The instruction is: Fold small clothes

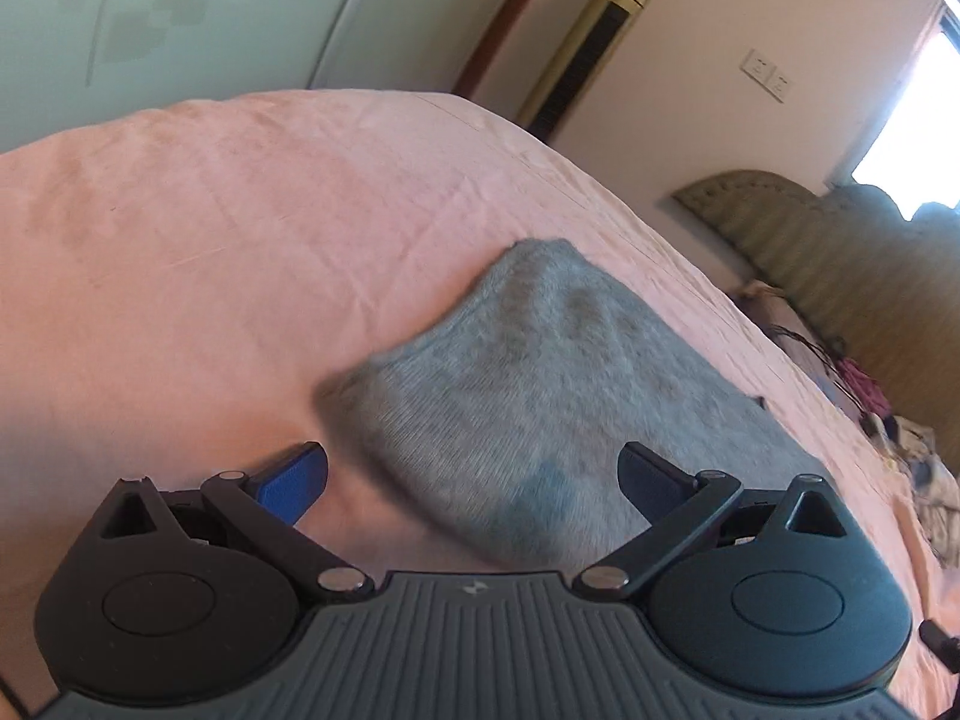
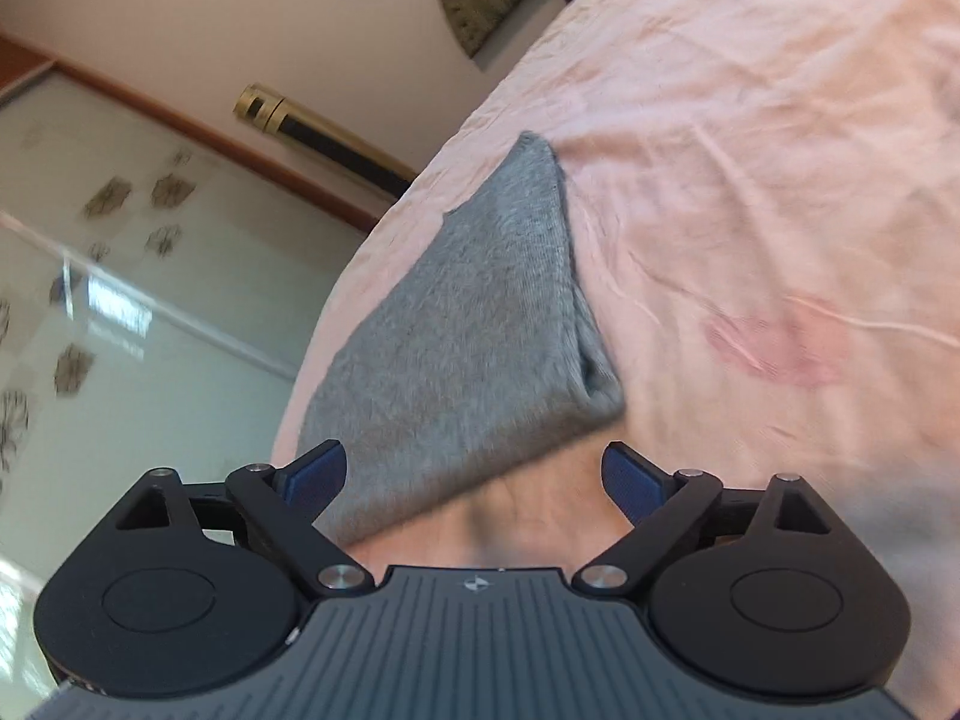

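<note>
Grey knitted fabric, a small fuzzy garment folded into a flat wedge (image 1: 510, 396), lies on a pink, lightly creased bedsheet (image 1: 210, 228) that covers the whole bed. In the left wrist view the garment sits just beyond the left gripper (image 1: 474, 474), its near edge lying between the two spread fingers and under the gripper's front; its far end narrows to a rounded corner pointing toward the far side of the bed. The jaws of this gripper stand wide apart with nothing clamped: the blue-padded left finger (image 1: 297, 480) hangs over bare sheet, and the right one is over the cloth without pressing it, as far as the blurred frame shows.

In the right wrist view the same garment (image 2: 468, 336) stretches away from the right gripper (image 2: 474, 477) toward the far left edge of the bed, with a thick folded edge along its right side. The jaws here are also spread, holding nothing; the left finger (image 2: 315, 477) overlaps the near corner of the cloth, while the right finger sits above pink sheet.

Beyond the bed stand a tall gold-coloured tower appliance (image 1: 591, 42) against a pale wall, a frosted glass sliding door (image 2: 108, 276) with a leaf pattern, and an olive tufted headboard (image 1: 798, 234).
</note>
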### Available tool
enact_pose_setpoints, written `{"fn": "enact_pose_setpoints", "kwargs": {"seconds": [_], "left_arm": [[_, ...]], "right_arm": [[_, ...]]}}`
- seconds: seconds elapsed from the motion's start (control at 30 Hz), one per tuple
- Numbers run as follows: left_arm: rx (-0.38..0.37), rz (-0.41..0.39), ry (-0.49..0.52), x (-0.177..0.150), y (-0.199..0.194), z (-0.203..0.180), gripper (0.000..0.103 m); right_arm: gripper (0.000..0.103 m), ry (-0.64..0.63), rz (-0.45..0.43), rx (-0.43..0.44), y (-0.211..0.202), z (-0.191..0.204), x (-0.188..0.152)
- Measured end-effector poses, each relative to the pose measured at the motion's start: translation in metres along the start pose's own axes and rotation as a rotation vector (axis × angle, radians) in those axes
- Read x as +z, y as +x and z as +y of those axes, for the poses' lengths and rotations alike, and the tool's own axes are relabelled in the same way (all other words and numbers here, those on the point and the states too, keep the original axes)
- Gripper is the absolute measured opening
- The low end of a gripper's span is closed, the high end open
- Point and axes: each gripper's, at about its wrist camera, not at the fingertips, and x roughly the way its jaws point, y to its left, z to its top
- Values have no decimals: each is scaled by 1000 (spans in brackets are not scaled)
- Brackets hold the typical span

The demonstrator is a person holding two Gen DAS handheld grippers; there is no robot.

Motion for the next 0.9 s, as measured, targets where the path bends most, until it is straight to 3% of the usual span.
{"fn": "enact_pose_setpoints", "kwargs": {"seconds": [0.13, 0.23, 0.3, 0.33, 0.37, 0.4, 0.43, 0.53, 0.6, 0.63, 0.73, 0.9], "left_arm": [[73, -36, 11, 4, 15, -11, 103], [89, -22, 26, 7, 20, -14, 103], [92, -6, 44, 9, 21, -16, 100], [100, -8, 52, 9, 21, -16, 96], [116, -13, 67, 9, 20, -18, 81], [130, -11, 77, 9, 20, -20, 66], [131, -8, 77, 10, 20, -19, 63], [120, 6, 67, 14, 21, -16, 50], [85, 43, 53, 17, 25, -14, 13], [60, 66, 40, 18, 26, -14, 12], [73, 52, 97, 19, 20, -24, 9], [10, 27, 104, 28, -4, -30, 9]], "right_arm": [[97, 70, -72, 1, 42, 9, 18], [88, 45, -85, -67, 66, 16, 22], [74, 13, -78, -99, 73, 17, 19], [58, -1, -74, -110, 74, 16, 18], [33, 17, -48, -109, 76, 10, 18], [20, 68, -20, -98, 78, -1, 18], [10, 107, -15, -76, 78, -11, 18], [9, 122, -6, -33, 75, -18, 19], [11, 107, 0, -36, 75, -15, 19], [12, 99, 3, -39, 76, -14, 19], [12, 71, 12, -34, 74, -9, 22], [12, 50, 19, 0, 61, 1, 32]]}}
